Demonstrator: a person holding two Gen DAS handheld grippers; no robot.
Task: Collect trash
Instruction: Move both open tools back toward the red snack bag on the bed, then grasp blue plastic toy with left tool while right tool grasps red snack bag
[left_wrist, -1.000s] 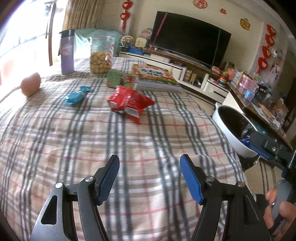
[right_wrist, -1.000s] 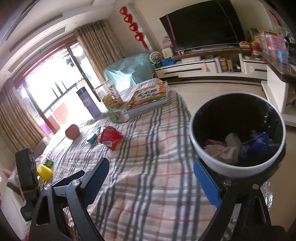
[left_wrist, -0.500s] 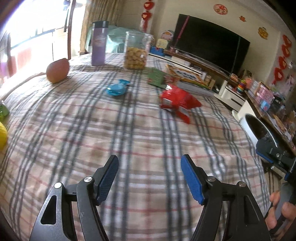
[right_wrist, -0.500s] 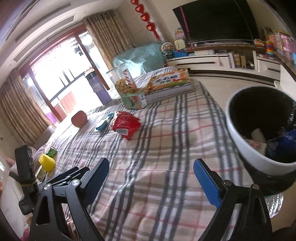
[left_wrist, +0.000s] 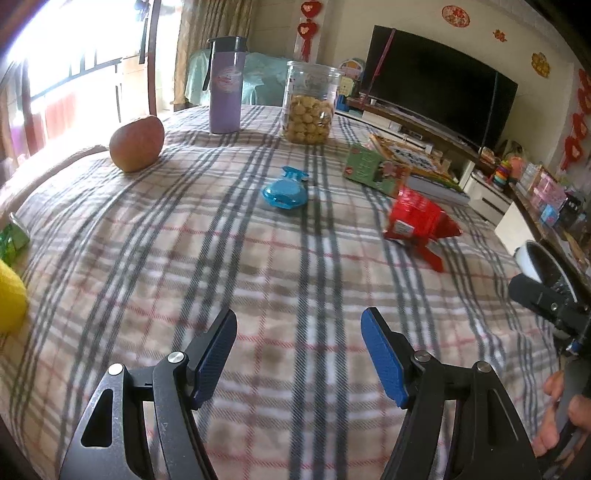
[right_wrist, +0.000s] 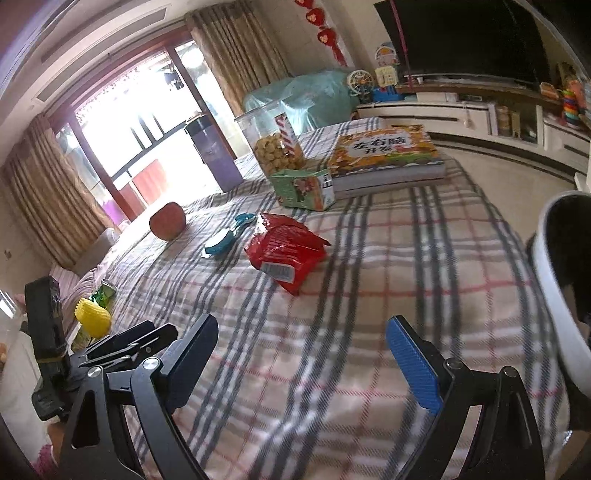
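I had both grippers hovering low over the near end of the plaid tablecloth (left_wrist: 295, 258). The left gripper (left_wrist: 299, 354) stood with its blue-padded jaws well apart and only cloth showing between them; it gripped nothing. The right gripper (right_wrist: 301, 363) was the same: jaws spread wide, empty, bare cloth in the gap.

The trash I could make out lay farther up the table. The red snack wrapper (right_wrist: 286, 254) sat crumpled and flat near the middle, closer to my right side; from the left wrist view it was up and to the right (left_wrist: 419, 225), well apart from either set of jaws. Just beyond it, toward the left, was a blue wrapper (left_wrist: 284, 192), small and flat on the cloth. The white-rimmed trash bin (right_wrist: 557, 288) stood off the table's right edge, its dark inside partly in view.

Other things on the table: an apple (left_wrist: 136, 142) on the far left, a purple tumbler (left_wrist: 225, 85) and a clear jar of round biscuits (left_wrist: 308, 103) at the far end, a green carton (right_wrist: 303, 188) touching a thick picture book (right_wrist: 388, 155). On the near left edge I saw a yellow foam fruit sleeve (right_wrist: 92, 317) with a green can (right_wrist: 103, 293) just behind it. A hand (left_wrist: 561, 413) held the right gripper's handle at the corner of the left wrist view.
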